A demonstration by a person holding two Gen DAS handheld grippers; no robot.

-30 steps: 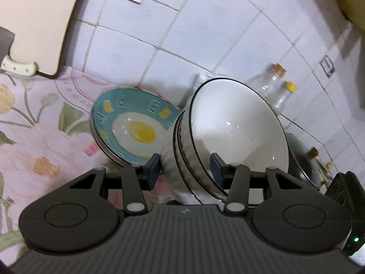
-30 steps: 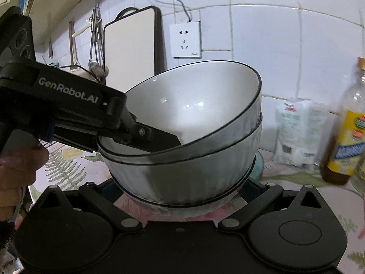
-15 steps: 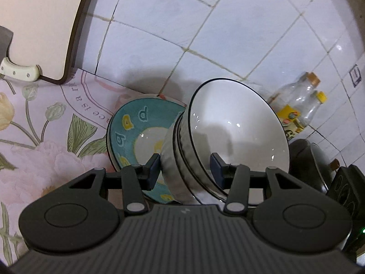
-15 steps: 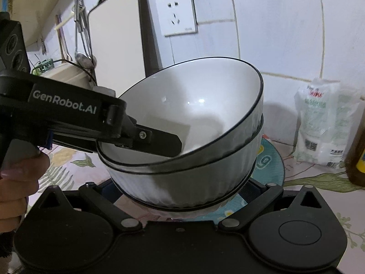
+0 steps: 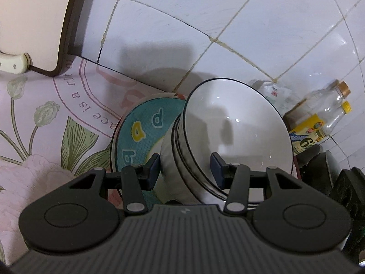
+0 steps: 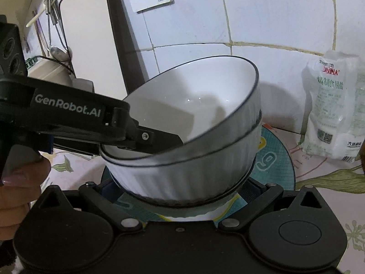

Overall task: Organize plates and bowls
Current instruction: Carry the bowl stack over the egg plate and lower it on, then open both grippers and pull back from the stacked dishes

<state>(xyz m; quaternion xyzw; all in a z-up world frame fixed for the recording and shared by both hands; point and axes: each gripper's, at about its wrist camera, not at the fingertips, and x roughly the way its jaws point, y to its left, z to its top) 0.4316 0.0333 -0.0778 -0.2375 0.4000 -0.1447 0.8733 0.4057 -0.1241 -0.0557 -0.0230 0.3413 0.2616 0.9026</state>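
Two nested white bowls [image 5: 237, 123] with dark rims are tilted and carried by both grippers. My left gripper [image 5: 184, 169] is shut on their wall, one pad inside the upper bowl and one outside. In the right wrist view the left gripper's fingers [image 6: 159, 139] reach over the rim of the bowls [image 6: 194, 159]. My right gripper [image 6: 180, 191] is shut on the lower bowl's base, a finger on each side. Just below the bowls a teal plate [image 5: 141, 132] with yellow letters lies on the floral counter; the bowls hide much of the plate [image 6: 276, 159].
The tiled wall is close behind the plate. A cutting board [image 5: 34, 22] leans on it at the left, with a knife handle [image 5: 13, 62] beside it. Bottles [image 5: 330, 109] and a dark pot [image 5: 319, 166] stand to the right. A salt bag [image 6: 330, 105] sits near the plate.
Both grippers have carried the nested bowls toward the wall and slightly down, over the teal plate. The plate and wall look nearer. Both grips are unchanged.
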